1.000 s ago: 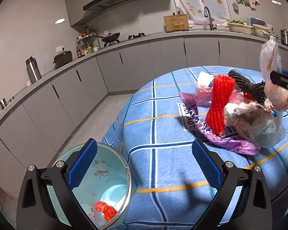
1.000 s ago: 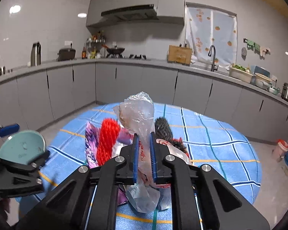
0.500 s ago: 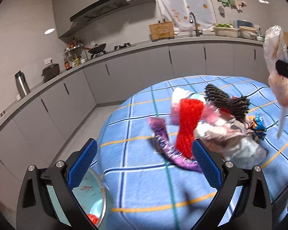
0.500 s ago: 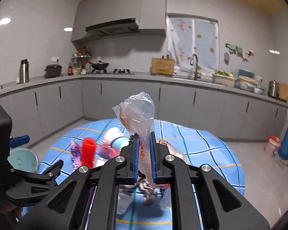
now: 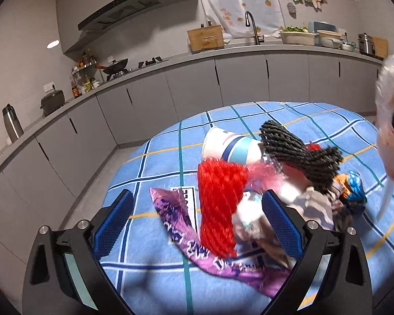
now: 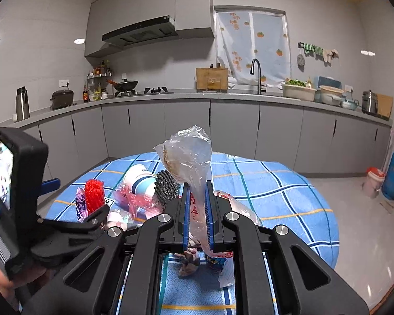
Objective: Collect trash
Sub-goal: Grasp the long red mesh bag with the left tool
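Right gripper (image 6: 197,210): clenched on a crumpled clear plastic bag (image 6: 189,155); the bag's neck is pinched between the blue pads, its puffed top stands above them and its tail hangs below, clear of the table.
Left gripper (image 5: 197,223): released, jaws wide and just closing a little; nothing pressed between the pads, though the trash pile lies on the table beyond and between them.
Trash pile: heaped near the middle of the round table, on the blue checked tablecloth (image 5: 155,157).
Red mesh net (image 5: 218,204): near front of the pile, draped over a purple snack wrapper (image 5: 186,233).
Paper cup (image 5: 228,147): on its side at the far side of the pile, mouth toward the left.
Black mesh net (image 5: 296,155): just right of the cup, lying across the top of the pile.
Blue-orange wrapper (image 5: 354,189): at the pile's right edge.
Held bag in the left view: at the far right edge, raised above the table.
Surroundings: grey kitchen cabinets (image 6: 233,128) curve behind the table.
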The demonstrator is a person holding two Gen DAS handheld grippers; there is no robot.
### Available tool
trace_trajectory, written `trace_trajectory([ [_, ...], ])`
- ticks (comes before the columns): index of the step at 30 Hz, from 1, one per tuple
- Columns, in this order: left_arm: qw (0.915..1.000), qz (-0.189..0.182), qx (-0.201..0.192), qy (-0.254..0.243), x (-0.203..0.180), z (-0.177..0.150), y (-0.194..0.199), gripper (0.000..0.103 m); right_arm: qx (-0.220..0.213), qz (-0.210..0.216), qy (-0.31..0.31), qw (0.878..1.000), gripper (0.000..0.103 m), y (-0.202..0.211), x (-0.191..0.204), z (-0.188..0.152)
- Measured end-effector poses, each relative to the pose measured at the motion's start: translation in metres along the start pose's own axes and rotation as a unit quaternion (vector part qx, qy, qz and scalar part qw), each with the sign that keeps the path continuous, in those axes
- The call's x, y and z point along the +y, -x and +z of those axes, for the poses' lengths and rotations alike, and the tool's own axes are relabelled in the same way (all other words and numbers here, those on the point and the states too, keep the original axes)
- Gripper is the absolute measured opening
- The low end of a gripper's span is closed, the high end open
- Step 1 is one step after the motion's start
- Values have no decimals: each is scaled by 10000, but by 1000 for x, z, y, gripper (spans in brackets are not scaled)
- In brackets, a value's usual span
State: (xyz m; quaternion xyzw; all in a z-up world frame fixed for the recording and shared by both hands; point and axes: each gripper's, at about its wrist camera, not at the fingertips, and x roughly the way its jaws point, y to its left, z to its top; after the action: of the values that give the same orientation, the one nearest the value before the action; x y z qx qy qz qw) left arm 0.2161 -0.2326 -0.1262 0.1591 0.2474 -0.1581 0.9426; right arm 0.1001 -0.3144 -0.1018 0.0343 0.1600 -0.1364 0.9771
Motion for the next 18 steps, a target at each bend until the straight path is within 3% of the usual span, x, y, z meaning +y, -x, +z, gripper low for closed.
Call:
trace_trajectory([
  [5, 9997, -163, 151, 68, 0, 2, -12, 62, 30, 64, -47, 10000, 11, -2, -3, -5],
  [7, 9990, -369, 251, 78, -1, 2, -15, 37, 39, 74, -65, 9999, 11, -2, -3, -5],
  [9, 9984, -476, 272, 99, -2, 2, -14, 26, 44, 81, -93, 9999, 11, -1, -4, -6],
  [18, 9971, -646, -267, 296, 16, 19, 31, 23, -122, 48, -57, 9999, 11, 14, -2, 3],
])
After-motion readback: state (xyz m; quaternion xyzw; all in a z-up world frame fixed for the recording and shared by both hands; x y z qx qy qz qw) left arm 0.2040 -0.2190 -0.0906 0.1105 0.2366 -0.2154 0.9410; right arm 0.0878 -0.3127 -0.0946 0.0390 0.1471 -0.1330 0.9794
